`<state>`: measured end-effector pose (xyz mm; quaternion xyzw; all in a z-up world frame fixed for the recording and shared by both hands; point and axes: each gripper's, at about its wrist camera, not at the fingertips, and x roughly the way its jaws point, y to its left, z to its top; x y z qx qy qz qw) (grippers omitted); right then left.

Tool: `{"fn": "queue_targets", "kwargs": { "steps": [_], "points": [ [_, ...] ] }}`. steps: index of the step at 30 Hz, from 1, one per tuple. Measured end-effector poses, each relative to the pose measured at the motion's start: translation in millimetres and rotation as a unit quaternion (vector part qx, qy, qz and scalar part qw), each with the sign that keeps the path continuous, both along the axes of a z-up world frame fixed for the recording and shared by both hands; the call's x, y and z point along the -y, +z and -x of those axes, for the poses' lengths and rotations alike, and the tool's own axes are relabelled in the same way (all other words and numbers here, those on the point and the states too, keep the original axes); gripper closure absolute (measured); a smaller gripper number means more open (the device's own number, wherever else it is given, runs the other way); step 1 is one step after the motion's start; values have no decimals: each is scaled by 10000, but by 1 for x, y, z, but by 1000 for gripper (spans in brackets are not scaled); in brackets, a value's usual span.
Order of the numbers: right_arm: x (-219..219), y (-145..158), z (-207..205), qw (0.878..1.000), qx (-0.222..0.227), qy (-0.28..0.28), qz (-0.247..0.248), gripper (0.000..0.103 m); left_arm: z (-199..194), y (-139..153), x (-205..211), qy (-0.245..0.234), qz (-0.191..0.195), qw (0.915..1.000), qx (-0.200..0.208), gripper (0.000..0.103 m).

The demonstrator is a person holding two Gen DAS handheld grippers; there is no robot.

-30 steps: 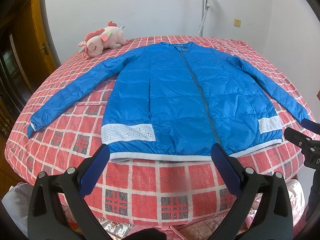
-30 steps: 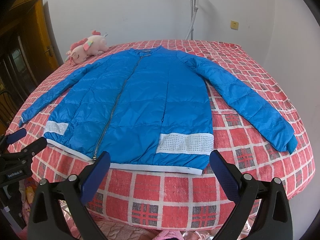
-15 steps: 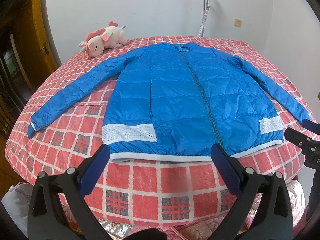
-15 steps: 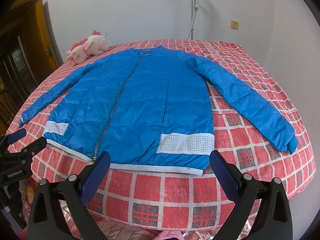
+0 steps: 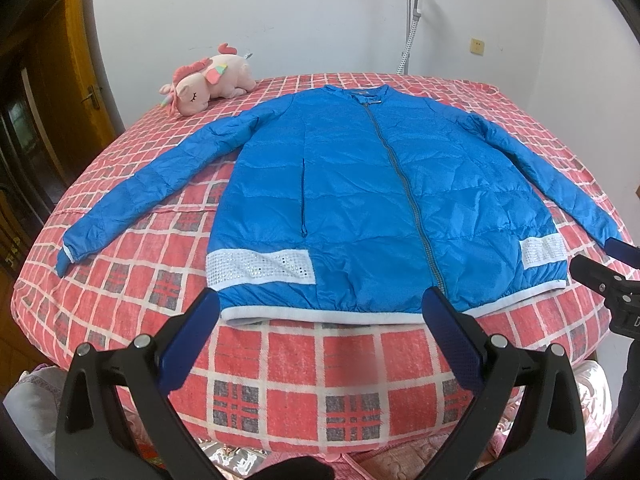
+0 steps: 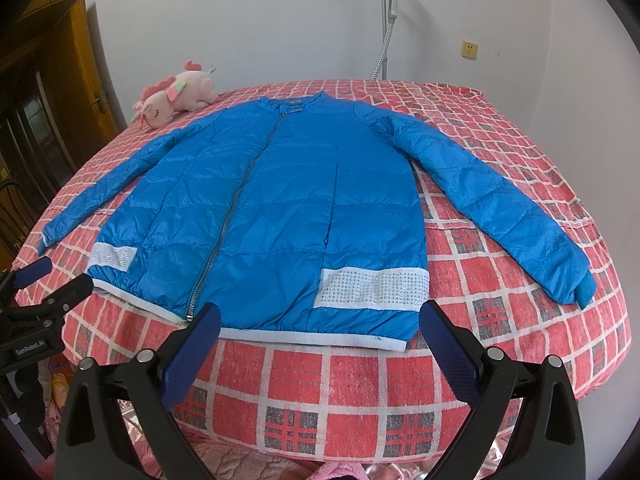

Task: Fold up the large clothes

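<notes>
A blue quilted jacket (image 5: pixel 360 208) (image 6: pixel 288 216) lies flat and zipped on the bed, front up, both sleeves spread outward, white hem toward me. My left gripper (image 5: pixel 320 316) hovers open in front of the hem, left of the zipper, holding nothing. My right gripper (image 6: pixel 318 326) is open too, just short of the hem's right half. Each gripper shows at the edge of the other's view: the right gripper (image 5: pixel 608 276) and the left gripper (image 6: pixel 44 288).
The bed (image 5: pixel 296 364) has a red checked cover and a rounded near edge. A pink plush unicorn (image 5: pixel 208 80) lies at its far left corner. A garment steamer pole (image 5: pixel 412 12) stands by the white wall; a wooden door (image 5: pixel 60 92) is left.
Both grippers have barely shifted; the views are almost the same, with the jacket sitting very slightly lower and closer in frame.
</notes>
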<state>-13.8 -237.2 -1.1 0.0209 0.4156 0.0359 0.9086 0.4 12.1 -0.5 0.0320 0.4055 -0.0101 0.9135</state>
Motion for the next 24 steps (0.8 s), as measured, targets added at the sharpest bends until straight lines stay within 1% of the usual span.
{"fn": "queue_targets", "kwargs": {
  "steps": [9, 14, 16, 20, 22, 24],
  "points": [
    [0, -1, -3, 10000, -1, -2, -11, 4, -1, 0, -1, 14, -20, 10000, 8, 3],
    [0, -3, -11, 10000, -9, -19, -14, 4, -6, 0, -1, 5, -38, 10000, -1, 3],
    [3, -2, -14, 10000, 62, -45, -20, 4, -12, 0, 2, -46, -58, 10000, 29, 3],
    [28, -4, -23, 9991, 322, -225, -178, 4, -28, -5, 6, -326, 36, 9994, 119, 3],
    [49, -8, -34, 9981, 310, -481, -240, 4, -41, -11, 11, -459, -57, 9989, 19, 3],
    [79, -16, -49, 9958, 198, -842, -317, 4, -61, -19, 15, -519, -85, 9985, -136, 3]
  ]
}}
